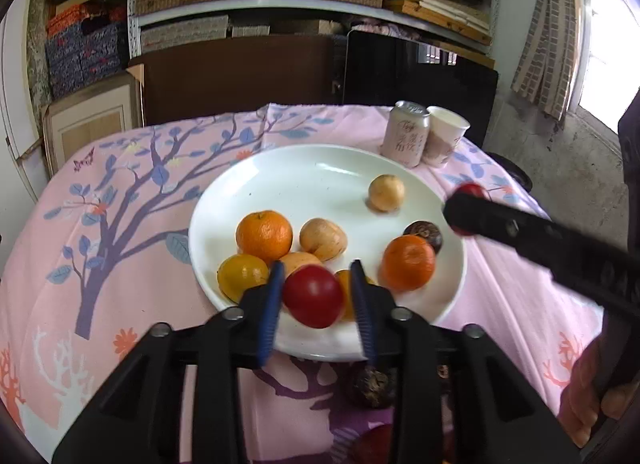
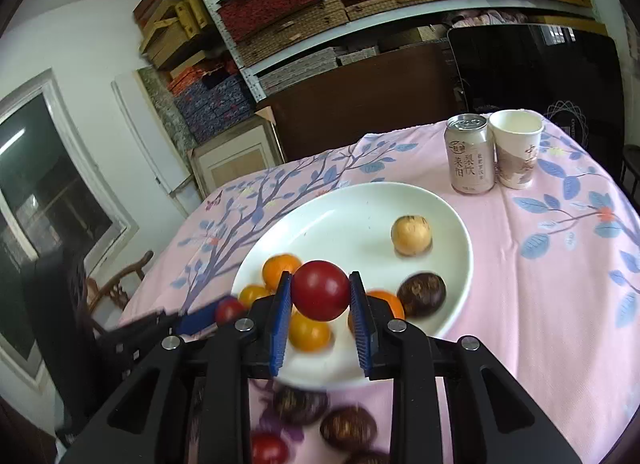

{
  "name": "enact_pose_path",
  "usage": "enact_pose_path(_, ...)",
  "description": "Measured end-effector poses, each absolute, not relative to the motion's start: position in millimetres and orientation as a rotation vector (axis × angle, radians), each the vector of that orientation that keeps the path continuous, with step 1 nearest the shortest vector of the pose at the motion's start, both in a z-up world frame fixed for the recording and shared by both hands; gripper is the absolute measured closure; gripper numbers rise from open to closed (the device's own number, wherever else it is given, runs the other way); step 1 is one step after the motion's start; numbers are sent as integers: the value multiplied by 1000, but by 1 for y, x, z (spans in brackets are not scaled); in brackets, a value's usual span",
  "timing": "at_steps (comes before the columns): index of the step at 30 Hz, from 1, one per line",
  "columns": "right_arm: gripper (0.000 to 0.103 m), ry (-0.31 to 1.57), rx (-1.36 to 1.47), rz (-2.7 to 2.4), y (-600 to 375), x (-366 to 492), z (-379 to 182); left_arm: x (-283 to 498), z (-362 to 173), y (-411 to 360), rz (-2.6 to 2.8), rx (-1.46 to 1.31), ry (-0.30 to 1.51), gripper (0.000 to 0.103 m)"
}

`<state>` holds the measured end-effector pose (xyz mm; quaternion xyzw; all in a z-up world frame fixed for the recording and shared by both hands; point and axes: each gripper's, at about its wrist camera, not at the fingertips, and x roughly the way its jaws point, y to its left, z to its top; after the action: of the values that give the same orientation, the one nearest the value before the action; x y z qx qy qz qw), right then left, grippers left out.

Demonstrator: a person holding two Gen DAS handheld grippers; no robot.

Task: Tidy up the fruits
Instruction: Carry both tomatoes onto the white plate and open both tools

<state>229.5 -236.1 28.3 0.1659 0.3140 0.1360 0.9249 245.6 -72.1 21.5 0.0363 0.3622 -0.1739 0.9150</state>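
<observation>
Angling down over the plate (image 1: 320, 167), each hand-held gripper (image 1: 316, 284) (image 2: 320, 292) flanks a red fruit (image 1: 314, 296) (image 2: 320, 290): right clamped, left loosened.

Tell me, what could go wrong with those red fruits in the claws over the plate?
1. In the left claw the red fruit sits between blue pads that look slightly apart, so it may drop and knock the oranges around.
2. The right claw squeezes its round red fruit tightly; it might bruise or pop out.
3. The plate is crowded near its front edge, so a dropped fruit could roll off onto the tablecloth.
</observation>
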Motion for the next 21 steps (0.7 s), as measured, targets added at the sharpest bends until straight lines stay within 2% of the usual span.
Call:
enact_pose_path(1,64,641,358,277,-238,238,24,248,17,-70,-352,72,751,44)
enact_pose_path(2,45,647,359,278,-240,243,20,249,14,-65,-337,61,746,28)
enact_pose_path(3,39,648,347,273,-243,244,16,250,13,-61,-327,48,742,19)
enact_pose_path(7,38,630,406,264,-259,231,17,251,15,-44,-339,-37,759,18)
enact_pose_path(9,36,616,448,275,-267,221,20,243,17,-39,-327,-49,751,13)
enact_pose_path(16,20,570,442,191,-281,161,12,203,14,-33,-294,-7,732,8)
enact_pose_path(21,15,597,441,159,-286,125,1,168,3,-30,-262,57,745,6)
